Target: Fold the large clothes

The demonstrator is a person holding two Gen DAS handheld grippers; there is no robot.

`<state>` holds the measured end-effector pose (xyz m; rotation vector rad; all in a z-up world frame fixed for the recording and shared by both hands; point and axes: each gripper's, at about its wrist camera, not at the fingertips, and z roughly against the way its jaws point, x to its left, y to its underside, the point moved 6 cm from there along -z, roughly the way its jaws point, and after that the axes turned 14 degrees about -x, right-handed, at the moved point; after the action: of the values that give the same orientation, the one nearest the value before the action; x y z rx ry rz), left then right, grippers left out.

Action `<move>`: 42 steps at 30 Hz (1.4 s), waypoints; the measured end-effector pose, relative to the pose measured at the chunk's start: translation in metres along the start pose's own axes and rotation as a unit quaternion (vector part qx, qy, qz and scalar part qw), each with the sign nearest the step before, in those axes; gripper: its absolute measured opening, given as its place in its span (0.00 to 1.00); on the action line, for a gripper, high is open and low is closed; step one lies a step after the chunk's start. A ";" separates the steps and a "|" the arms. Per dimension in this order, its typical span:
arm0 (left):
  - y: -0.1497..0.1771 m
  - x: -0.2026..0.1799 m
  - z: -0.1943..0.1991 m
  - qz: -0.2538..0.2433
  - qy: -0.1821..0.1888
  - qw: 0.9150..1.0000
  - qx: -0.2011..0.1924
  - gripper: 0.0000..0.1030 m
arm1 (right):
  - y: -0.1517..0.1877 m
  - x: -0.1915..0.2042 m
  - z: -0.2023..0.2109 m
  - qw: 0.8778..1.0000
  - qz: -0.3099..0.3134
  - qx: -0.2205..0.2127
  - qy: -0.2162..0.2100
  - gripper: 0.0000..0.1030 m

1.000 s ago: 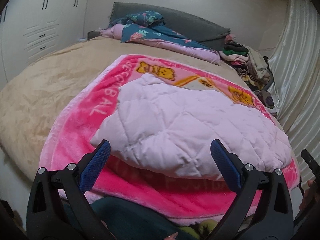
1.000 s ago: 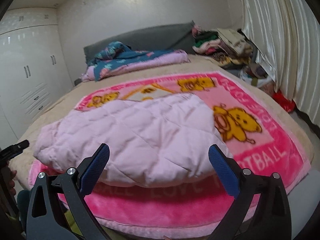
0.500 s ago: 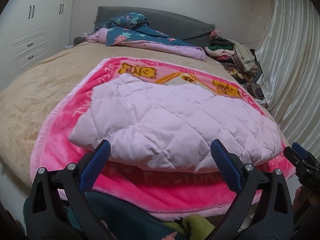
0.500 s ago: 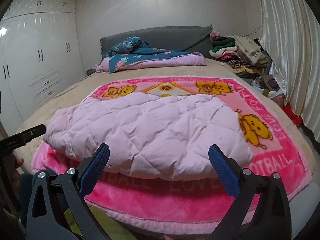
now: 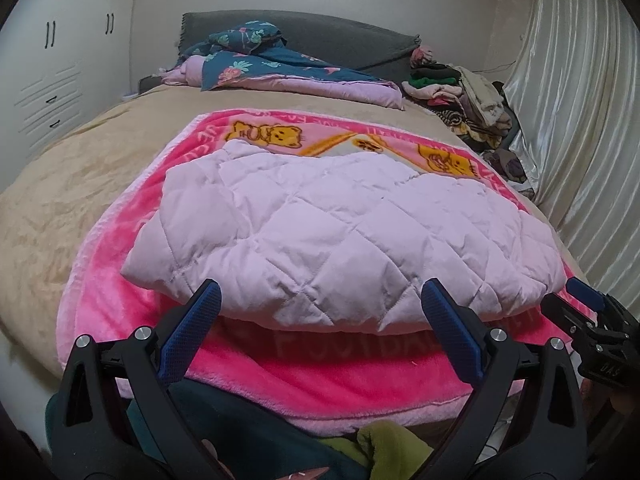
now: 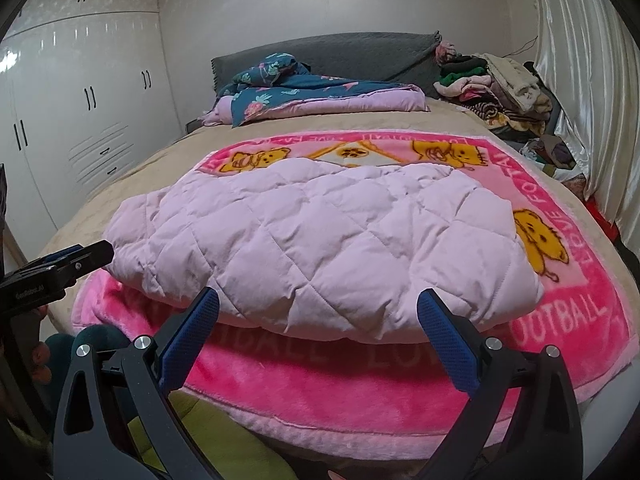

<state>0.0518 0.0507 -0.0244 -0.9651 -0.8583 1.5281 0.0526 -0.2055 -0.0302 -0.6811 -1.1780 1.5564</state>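
- The left gripper point(image 5: 320, 328) has its jaws spread wide with nothing between them, hanging just short of the near edge of the folded garment; the right gripper point(image 6: 318, 330) is the same, jaws wide apart and empty, at the near edge further to the right.
- The bed point(image 5: 72, 184) fills most of both views, covered in a tan spread, with a dark grey headboard point(image 6: 360, 52) at the far end.
- A white wardrobe point(image 6: 80, 100) with dark handles stands along the left wall, and a pale shiny curtain point(image 5: 580, 140) hangs on the right.
- A pink blanket point(image 5: 312, 376) printed with yellow bears and lettering lies flat across the near part of the bed.
- The quilted pale pink garment point(image 5: 340, 240), the thing to fold, lies folded into a thick pad on the middle of the pink blanket, its folded edge facing the grippers.
- A dark blue floral quilt point(image 5: 260, 64) with a lilac underside is bunched against the headboard.
- A pile of mixed clothes point(image 6: 496, 88) sits at the bed's far right corner, beside the curtain.
- In the left wrist view the right gripper shows at the right edge, apart from the garment.
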 end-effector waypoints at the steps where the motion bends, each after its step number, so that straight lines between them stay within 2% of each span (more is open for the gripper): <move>1: 0.000 0.000 0.000 0.000 0.000 1.000 0.000 0.91 | 0.000 0.000 0.000 1.000 0.001 0.000 0.000 0.96; 42: -0.001 0.004 0.002 0.000 -0.007 1.000 0.001 0.91 | -0.003 0.001 0.001 1.000 0.001 -0.002 0.000 0.96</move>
<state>0.0497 0.0546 -0.0233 -0.9540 -0.8672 1.5360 0.0527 -0.2050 -0.0274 -0.6857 -1.1800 1.5569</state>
